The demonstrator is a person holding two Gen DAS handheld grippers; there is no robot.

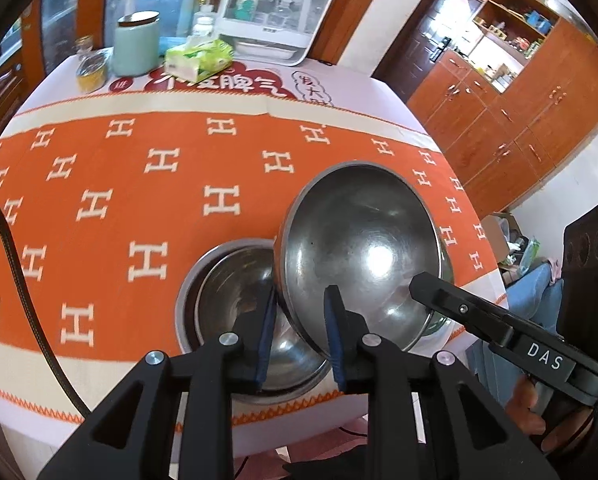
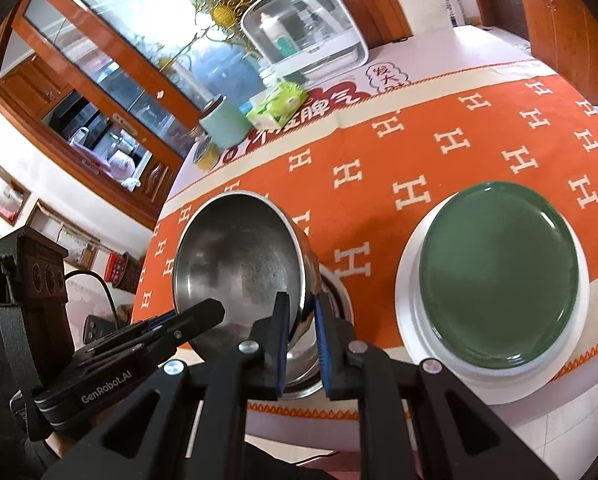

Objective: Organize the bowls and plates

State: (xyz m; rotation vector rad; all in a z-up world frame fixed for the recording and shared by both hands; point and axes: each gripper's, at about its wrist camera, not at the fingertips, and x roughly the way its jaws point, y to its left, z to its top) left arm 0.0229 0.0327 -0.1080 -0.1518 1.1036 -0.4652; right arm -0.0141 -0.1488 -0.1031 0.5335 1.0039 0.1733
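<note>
Right now, scene: a tilted shiny steel bowl point(image 1: 359, 248) is held clear of a second steel bowl point(image 1: 235, 280) that sits in a white-rimmed dish on the orange H-patterned cloth of the worktop point(image 1: 99, 200).
Left tool point(image 1: 299, 336): closed narrow on the near rim of the tilted bowl, one blue pad inside the wall and one outside.
Right tool point(image 2: 301, 344): likewise pinched narrow on that bowl's rim at another spot, wall between its pads; both tools share the one bowl.
Task's thing: the tilted bowl hangs just above and partly over the lower bowl, its mouth turned toward the left camera.
Other ware: a dark green round plate point(image 2: 499, 276) rests on a white plate point(image 2: 409, 312) just to the right of the bowls, near the worktop's front edge.
Risk, slip: smooth steel in thin rim pinches may swivel or slide out if the two hands drift apart or twist unevenly.
Risk, knock: lowering it tilted could strike the lower bowl's rim and shove it toward the edge.
Risk, crowding: a swing to the right could clip the stacked plates.
</note>
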